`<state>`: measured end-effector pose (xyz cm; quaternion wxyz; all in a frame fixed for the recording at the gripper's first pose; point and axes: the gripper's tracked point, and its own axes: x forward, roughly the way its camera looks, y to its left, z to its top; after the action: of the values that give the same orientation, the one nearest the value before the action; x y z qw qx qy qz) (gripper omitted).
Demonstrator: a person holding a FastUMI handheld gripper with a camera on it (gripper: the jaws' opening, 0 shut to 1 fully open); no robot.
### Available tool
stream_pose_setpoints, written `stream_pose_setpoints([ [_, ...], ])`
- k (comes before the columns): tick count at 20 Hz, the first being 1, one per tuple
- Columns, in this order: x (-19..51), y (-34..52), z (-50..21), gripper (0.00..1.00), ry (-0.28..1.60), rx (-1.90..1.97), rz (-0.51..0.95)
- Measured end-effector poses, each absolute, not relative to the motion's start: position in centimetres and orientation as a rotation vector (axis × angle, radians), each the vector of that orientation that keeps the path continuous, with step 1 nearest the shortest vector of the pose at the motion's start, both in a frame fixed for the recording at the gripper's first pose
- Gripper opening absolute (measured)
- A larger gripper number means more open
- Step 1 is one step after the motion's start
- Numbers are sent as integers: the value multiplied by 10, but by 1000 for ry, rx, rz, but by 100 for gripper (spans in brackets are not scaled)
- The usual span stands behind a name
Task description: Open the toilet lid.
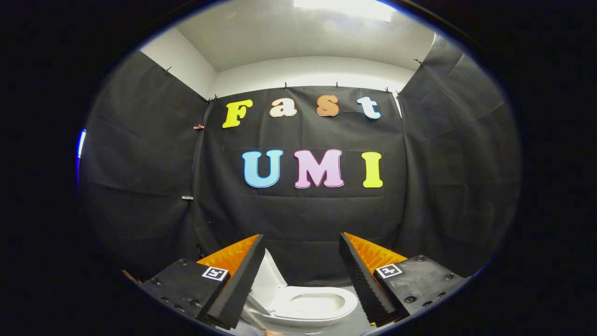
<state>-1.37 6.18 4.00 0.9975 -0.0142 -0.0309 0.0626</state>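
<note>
Hovering wide open, the gripper (pixel 301 242) frames one toilet (pixel 317 310) whose one lid (pixel 268 280) stands raised.

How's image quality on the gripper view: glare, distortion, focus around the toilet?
Gripper view: strong fisheye bend, with the cloth walls and ceiling line curving. The ceiling light is blown out. The toilet bowl is bright, its inside nearly washed out. The raised toilet lid is readable, partly hidden by the left finger. The open gripper looks sharp, finger ridges clear; the dark cloth shows little detail.
</note>
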Motion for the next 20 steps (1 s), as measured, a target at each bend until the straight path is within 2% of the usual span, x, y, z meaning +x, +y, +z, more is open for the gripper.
stream_pose_setpoints([
  [20, -15, 73, 38, 99, -62, -60, 137],
])
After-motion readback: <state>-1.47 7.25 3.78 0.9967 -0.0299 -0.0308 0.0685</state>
